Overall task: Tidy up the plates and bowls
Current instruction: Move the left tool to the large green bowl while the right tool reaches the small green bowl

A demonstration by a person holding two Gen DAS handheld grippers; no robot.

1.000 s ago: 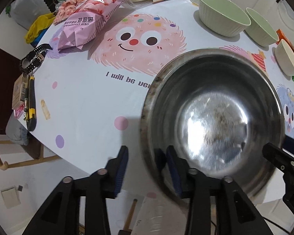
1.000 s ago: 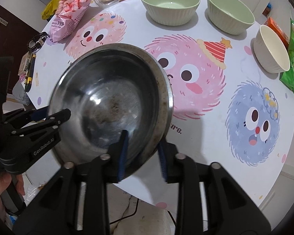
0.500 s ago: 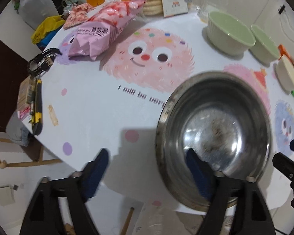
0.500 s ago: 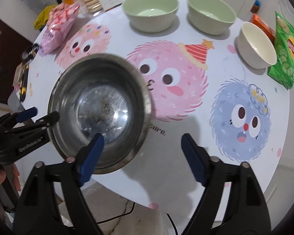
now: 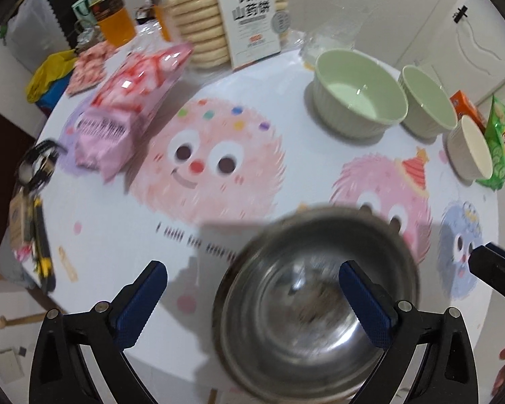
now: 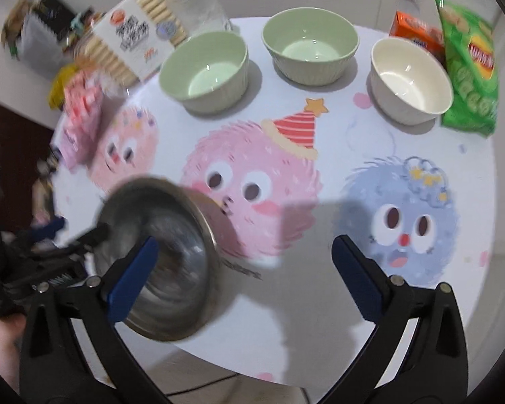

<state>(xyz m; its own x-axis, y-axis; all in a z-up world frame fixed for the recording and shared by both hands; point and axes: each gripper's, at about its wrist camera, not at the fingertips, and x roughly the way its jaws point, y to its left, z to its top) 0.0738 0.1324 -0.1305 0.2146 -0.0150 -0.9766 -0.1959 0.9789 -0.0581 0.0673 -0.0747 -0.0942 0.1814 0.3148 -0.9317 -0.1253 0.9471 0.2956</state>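
Both grippers were wide apart, nothing clamped; jaws had just been opening on both. Left gripper (image 5: 252, 299) hung over the near edge of the round table (image 5: 124, 215), its right blue pad in front of the steel bowl (image 5: 316, 289), not pressing it. Right gripper (image 6: 242, 269) same story: left pad overlapped the steel bowl (image 6: 171, 252) in view, no grip, right pad over bare tablecloth. Steel bowl sat upright at the table's near edge, partly over the pink monster print, with brownish residue inside; heavily blurred. Left gripper also showed at the lower left of the right wrist view, a hand (image 6: 0, 346) under it. Mid-table was just the cartoon tablecloth. Far side: two green ribbed bowls, the left green bowl (image 6: 205, 70) and the right green bowl (image 6: 311, 45), stood side by side, apart, with a cream bowl (image 6: 410, 79) toward the right edge, all upright and empty. A green chip bag (image 6: 471, 74) lay just beside the cream bowl, an orange box (image 6: 417, 35) behind it. Far left: pink snack bag (image 5: 131, 101), cracker box (image 5: 252, 13), orange-filled jars (image 5: 112, 17).
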